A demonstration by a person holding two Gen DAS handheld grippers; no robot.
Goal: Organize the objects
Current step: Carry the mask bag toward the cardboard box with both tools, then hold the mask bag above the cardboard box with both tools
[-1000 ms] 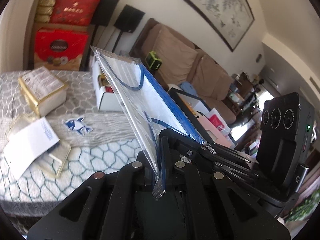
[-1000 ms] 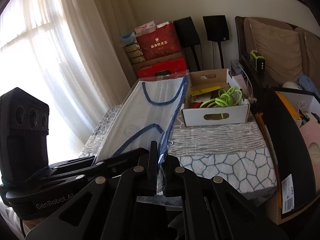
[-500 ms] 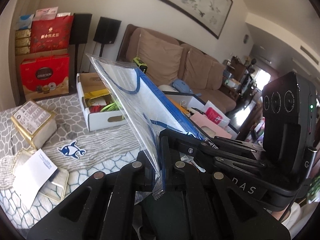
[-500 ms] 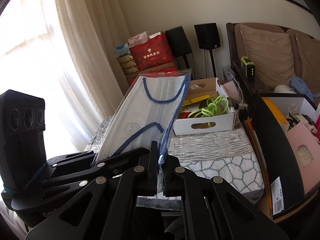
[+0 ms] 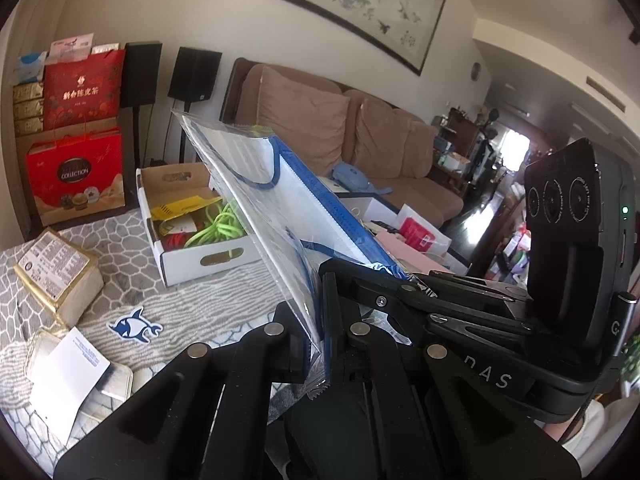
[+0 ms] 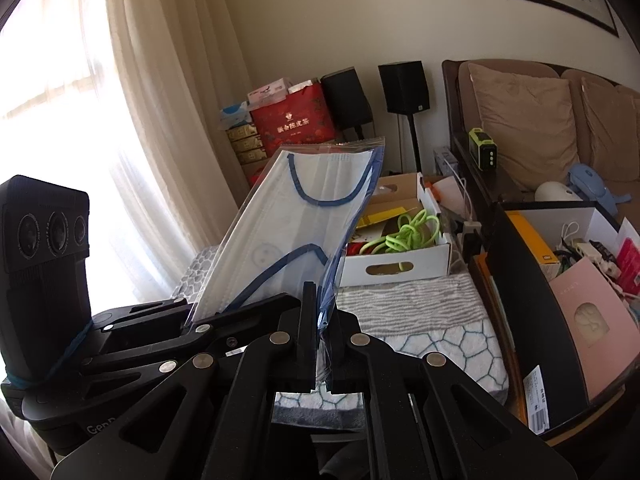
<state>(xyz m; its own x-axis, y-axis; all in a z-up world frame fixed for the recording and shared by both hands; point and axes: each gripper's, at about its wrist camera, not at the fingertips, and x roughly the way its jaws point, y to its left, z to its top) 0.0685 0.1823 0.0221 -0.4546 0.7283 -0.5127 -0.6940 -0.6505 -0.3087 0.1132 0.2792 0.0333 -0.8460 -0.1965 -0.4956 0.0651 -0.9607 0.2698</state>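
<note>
A white face mask with blue ear loops, sealed in a clear plastic bag [image 5: 264, 196] [image 6: 304, 220], is held in the air above the table. My left gripper [image 5: 318, 320] is shut on one bottom corner of the bag. My right gripper [image 6: 324, 312] is shut on the other bottom corner. Each gripper shows beside the other in the opposite wrist view. Behind the bag stands an open white cardboard box [image 5: 208, 258] [image 6: 400, 264] with a green cord and small items inside.
On the patterned tablecloth [image 5: 208, 304] lie a gold-edged box [image 5: 56, 272], a shark sticker [image 5: 134, 326] and a white card [image 5: 68, 380]. A black bin [image 6: 532, 292] of papers stands at the right. Red gift bags, speakers and a brown sofa [image 5: 360, 140] stand behind.
Both grippers have lifted the bagged mask a little and drifted sideways. The left wrist has rolled, so the room stands more upright in its view. The grips are unchanged.
</note>
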